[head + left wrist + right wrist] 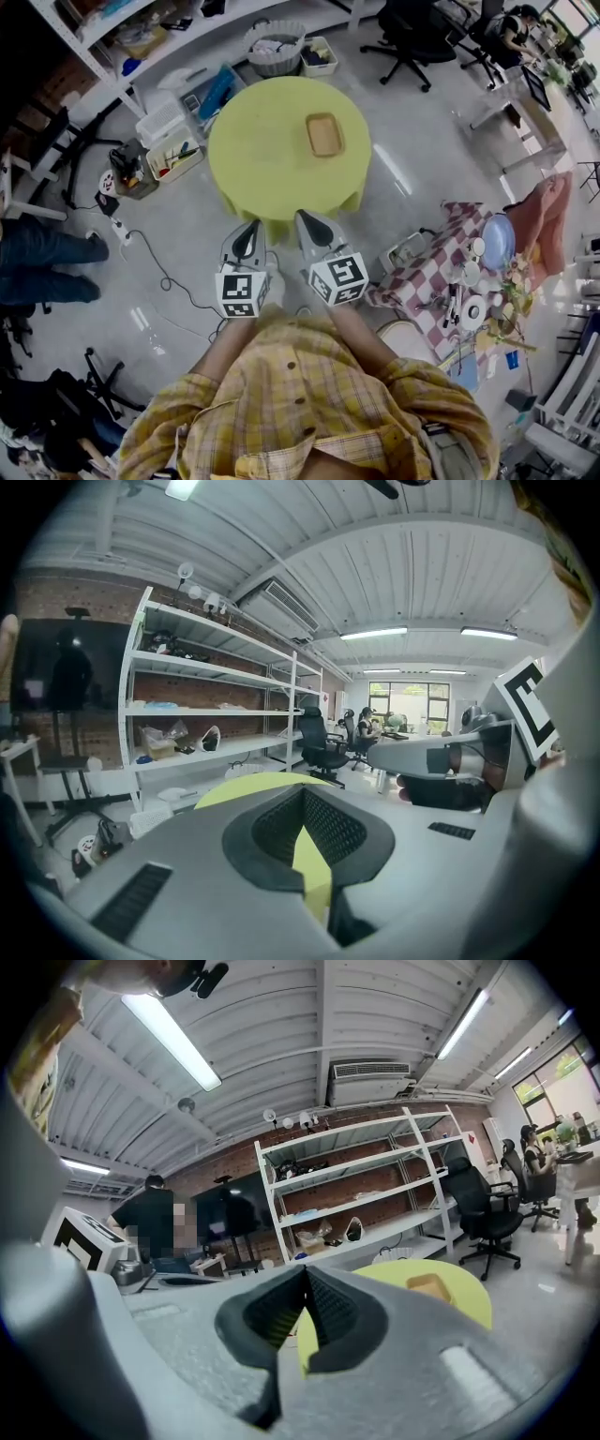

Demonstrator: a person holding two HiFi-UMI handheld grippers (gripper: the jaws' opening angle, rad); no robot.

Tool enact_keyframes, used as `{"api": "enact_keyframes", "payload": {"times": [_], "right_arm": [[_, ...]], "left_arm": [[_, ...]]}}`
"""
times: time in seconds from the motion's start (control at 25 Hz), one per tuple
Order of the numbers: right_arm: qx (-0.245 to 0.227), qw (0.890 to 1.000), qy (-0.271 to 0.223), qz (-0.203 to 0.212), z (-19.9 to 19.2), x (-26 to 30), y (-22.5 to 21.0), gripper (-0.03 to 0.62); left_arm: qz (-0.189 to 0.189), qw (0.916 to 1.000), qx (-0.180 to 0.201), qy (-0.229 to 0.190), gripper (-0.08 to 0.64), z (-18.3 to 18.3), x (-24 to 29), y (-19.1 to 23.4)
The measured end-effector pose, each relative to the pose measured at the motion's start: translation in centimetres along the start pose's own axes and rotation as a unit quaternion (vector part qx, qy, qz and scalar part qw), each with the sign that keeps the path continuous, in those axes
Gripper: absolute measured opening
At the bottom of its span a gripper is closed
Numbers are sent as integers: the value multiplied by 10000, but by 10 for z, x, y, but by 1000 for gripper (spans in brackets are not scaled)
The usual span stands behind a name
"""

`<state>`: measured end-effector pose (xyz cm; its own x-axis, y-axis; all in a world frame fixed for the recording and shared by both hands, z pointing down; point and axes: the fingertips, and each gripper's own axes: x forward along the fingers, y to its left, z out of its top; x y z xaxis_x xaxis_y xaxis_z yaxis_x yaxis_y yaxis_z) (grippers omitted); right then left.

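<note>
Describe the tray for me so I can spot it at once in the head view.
Find the round yellow-green table in the middle of the head view. On its top, right of centre, lies a small shallow tan tray. It is the only thing on the table; the white basket stands beyond the table's far edge.

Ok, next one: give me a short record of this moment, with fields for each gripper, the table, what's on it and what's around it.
left gripper: jaws together, nothing between them, held just short of the table's near edge
right gripper: jaws together, empty, close beside the left gripper
table: round, covered in yellow-green cloth
on table: one shallow tan tray, looks empty
around: checked cloth with dishes at the right; white basket beyond the table
</note>
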<state>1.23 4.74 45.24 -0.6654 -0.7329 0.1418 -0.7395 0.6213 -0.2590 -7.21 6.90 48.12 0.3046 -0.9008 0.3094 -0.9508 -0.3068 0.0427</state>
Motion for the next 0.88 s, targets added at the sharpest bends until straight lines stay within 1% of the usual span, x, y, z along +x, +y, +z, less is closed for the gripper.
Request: {"api": "enact_keyframes", "payload": {"times": [0.36, 0.88], "right_arm": [[-51, 9996, 87, -281, 11, 53, -12, -3], [-69, 9967, 114, -799, 26, 123, -38, -3]], "left_arm": [[-301, 9995, -57, 14, 3, 15, 44, 41], [-828, 9965, 10, 120, 3, 30, 113, 90]]}}
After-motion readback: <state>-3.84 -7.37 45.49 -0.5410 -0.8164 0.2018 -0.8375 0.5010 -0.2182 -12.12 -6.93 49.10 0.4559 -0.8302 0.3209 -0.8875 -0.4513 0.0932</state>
